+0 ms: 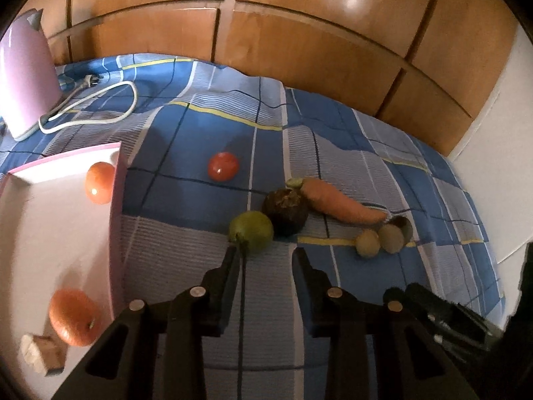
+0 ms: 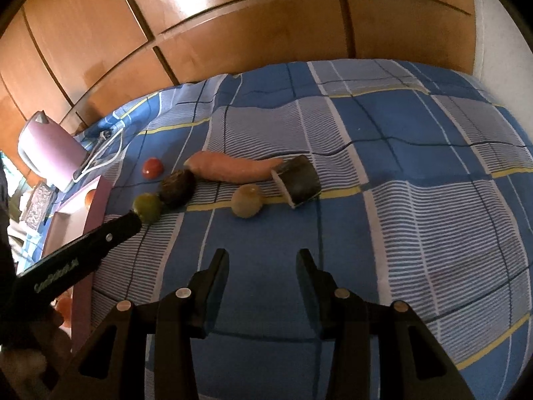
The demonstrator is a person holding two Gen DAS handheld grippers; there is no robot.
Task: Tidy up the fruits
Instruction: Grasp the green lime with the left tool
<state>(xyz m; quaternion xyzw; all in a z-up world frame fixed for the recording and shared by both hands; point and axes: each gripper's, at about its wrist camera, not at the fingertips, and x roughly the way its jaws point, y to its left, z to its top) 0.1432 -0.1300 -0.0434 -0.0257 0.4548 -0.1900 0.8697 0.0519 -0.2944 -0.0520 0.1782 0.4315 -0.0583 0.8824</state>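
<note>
On a blue checked bedspread lie a green round fruit (image 1: 251, 231), a dark round fruit (image 1: 286, 212), a carrot (image 1: 339, 201), a red tomato (image 1: 223, 166), pale small fruits (image 1: 368, 242) and a dark cut piece (image 2: 299, 180). A pink-rimmed white tray (image 1: 116, 180) at left holds two orange fruits (image 1: 99, 181) (image 1: 74, 316). My left gripper (image 1: 266, 256) is open, its fingertips just short of the green fruit (image 2: 147, 207). My right gripper (image 2: 263, 260) is open and empty, well short of the pale fruit (image 2: 246, 200).
A pink kettle (image 1: 26, 73) with a white cord (image 1: 100, 100) stands at the far left. A beige chunk (image 1: 41, 355) lies in the tray. Wooden wardrobe doors (image 1: 299, 33) rise behind the bed. A white wall (image 1: 499, 133) bounds the right side.
</note>
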